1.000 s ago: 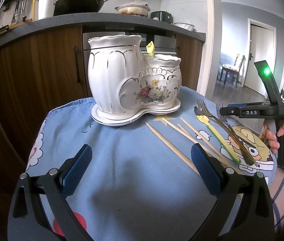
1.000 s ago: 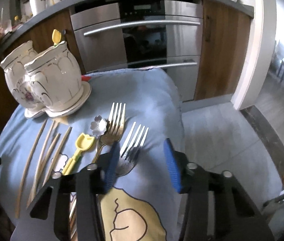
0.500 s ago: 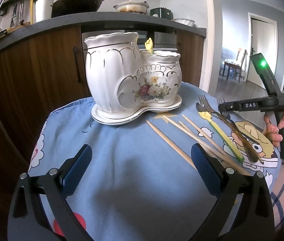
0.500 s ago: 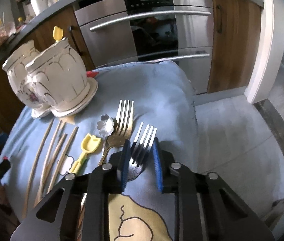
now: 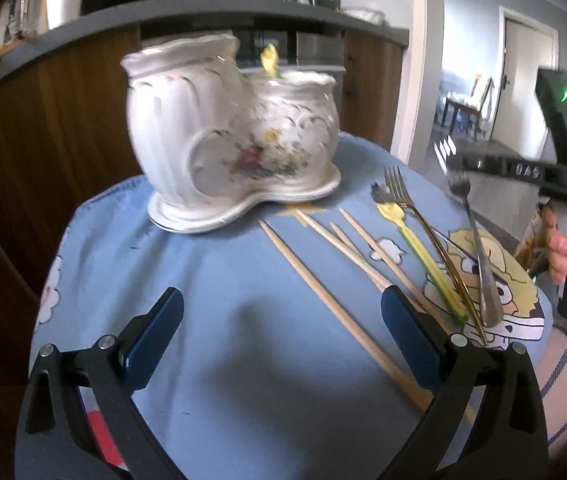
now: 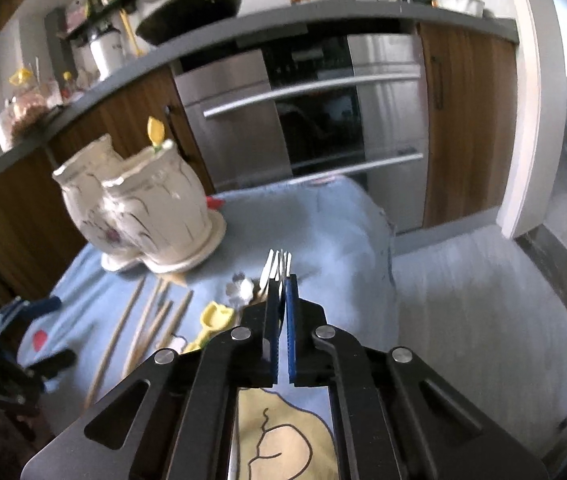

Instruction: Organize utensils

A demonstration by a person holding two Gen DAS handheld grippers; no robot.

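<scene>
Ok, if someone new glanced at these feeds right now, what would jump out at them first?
Probably the white floral ceramic utensil holder at the back of the blue cartoon-print cloth, a yellow utensil tip poking from its smaller pot. Next, the right hand-held gripper shut on a silver fork, tines forward. Wooden chopsticks lie loose beside the open left hand-held gripper.

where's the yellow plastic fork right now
In the left wrist view the yellow plastic fork lies flat on the blue cloth, right of the chopsticks and left of the gold fork.
</scene>
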